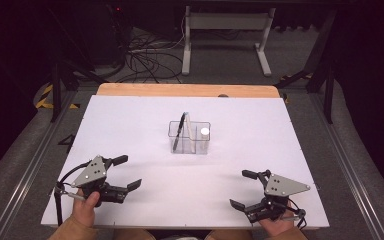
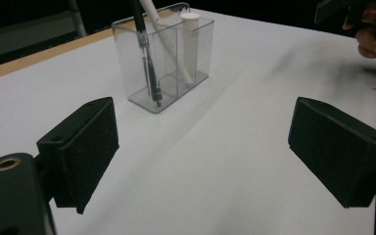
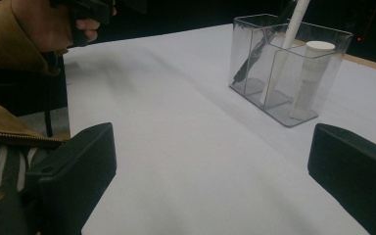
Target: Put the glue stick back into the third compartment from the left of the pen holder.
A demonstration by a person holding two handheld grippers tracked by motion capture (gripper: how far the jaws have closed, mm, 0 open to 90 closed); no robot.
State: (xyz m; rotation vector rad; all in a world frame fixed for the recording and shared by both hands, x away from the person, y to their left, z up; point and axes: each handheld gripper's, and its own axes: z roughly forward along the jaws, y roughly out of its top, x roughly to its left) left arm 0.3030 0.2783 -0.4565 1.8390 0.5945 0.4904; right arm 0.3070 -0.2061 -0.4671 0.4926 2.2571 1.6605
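Both tongs, left [image 1: 128, 172] and right [image 1: 240, 189], are hovering wide open and empty near the white counter's [image 1: 145, 125] front edge; the clear plastic pen holder [image 1: 189, 137] is sitting mid-counter, well apart.

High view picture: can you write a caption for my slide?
Two open claws, left and right, rest near the table's front edge, facing a clear holder with a black pen.
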